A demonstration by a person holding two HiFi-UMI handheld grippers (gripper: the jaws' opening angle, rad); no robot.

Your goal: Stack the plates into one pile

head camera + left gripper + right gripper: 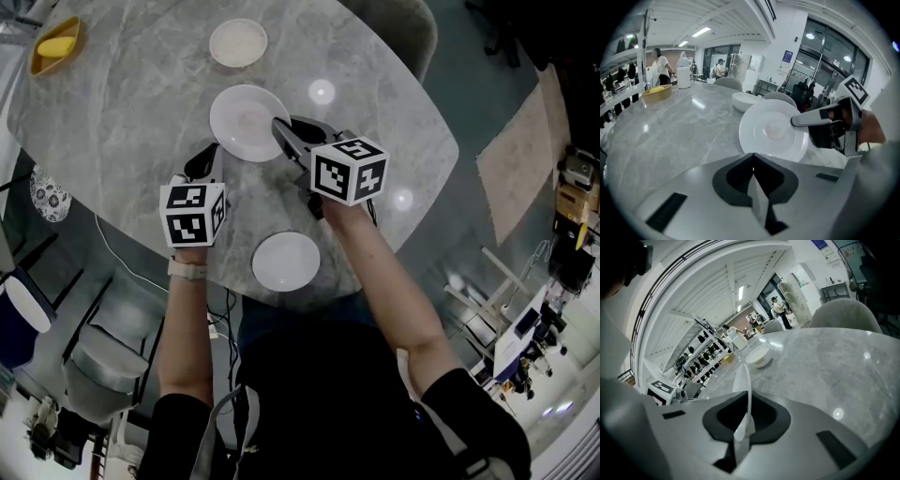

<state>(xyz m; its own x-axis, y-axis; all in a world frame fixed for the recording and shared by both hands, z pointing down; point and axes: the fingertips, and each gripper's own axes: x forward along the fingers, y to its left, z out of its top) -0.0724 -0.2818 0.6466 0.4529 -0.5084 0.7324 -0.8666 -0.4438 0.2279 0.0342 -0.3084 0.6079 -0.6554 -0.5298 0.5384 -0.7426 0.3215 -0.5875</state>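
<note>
Nothing is stacked yet: three white pieces lie apart. The largest, a white plate [246,117] at the middle of the surface, has its right rim clamped in the right gripper [281,131], whose jaws are closed on it. The plate appears tipped up off the marble at that side. A smaller white plate [286,261] lies alone by the near edge, well apart, and a white bowl [238,43] sits near the far edge. The left gripper [202,161] hovers just beside the held plate's left rim, its jaws pressed together with nothing between them. The first pick-up seems to be under way, and all the stacking is left.

The room is a bright hall with strip lights, glass walls and distant people. The surface [122,112] is grey veined marble with rounded corners. A yellow dish [58,45] rests at its far left corner.
</note>
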